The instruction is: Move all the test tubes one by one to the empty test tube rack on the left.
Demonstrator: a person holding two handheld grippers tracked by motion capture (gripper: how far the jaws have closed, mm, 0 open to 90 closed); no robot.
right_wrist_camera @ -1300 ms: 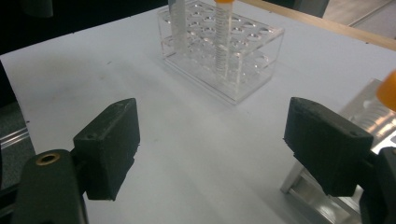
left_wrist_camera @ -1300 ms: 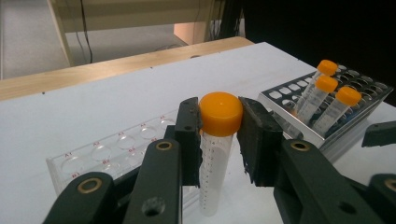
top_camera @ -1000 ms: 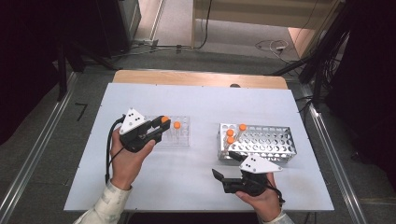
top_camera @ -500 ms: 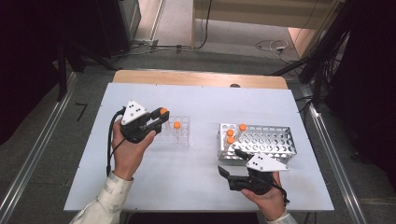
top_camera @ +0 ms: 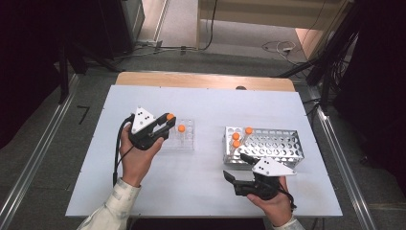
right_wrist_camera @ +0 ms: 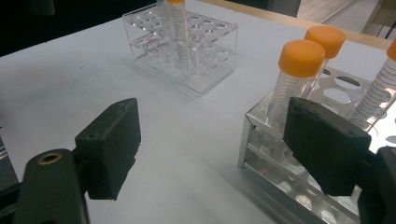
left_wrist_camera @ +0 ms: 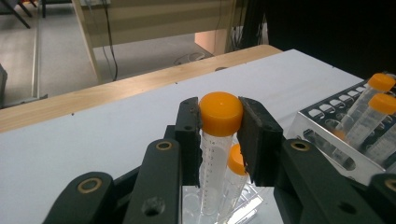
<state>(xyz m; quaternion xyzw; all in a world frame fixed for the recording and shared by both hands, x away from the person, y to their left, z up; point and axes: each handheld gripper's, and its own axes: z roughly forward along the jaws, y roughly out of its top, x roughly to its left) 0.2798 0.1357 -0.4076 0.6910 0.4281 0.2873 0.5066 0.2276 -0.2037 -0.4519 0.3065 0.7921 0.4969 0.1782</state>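
Gripping a tube [left_wrist_camera: 215,140] by its orange cap [left_wrist_camera: 221,113], our left gripper [top_camera: 166,121] holds it upright over the clear rack [top_camera: 187,143], the two black jaws pressed against either side of the cap. In the left gripper view the tube's lower end reaches down to the rack's top, though we cannot tell whether it sits in a hole or hangs just above one. A second capped tube [left_wrist_camera: 235,175] stands in the clear rack just beside and behind the held one, leaning a little. That rack lies on the white table [top_camera: 206,105], left of centre, with our left hand [top_camera: 136,158] coming in from below it. To the right, well apart, sits the metal rack [top_camera: 273,146], with three orange-capped tubes [top_camera: 236,136] clustered at its left end. Our right gripper [top_camera: 235,168] rests low near the table's front edge, just in front of the metal rack's left corner; its jaws are spread wide with nothing between them, and in the right gripper view one jaw overlaps the rack's near corner while the other is over bare table. Beyond the white top a wooden edge [top_camera: 201,79] runs along the far side.
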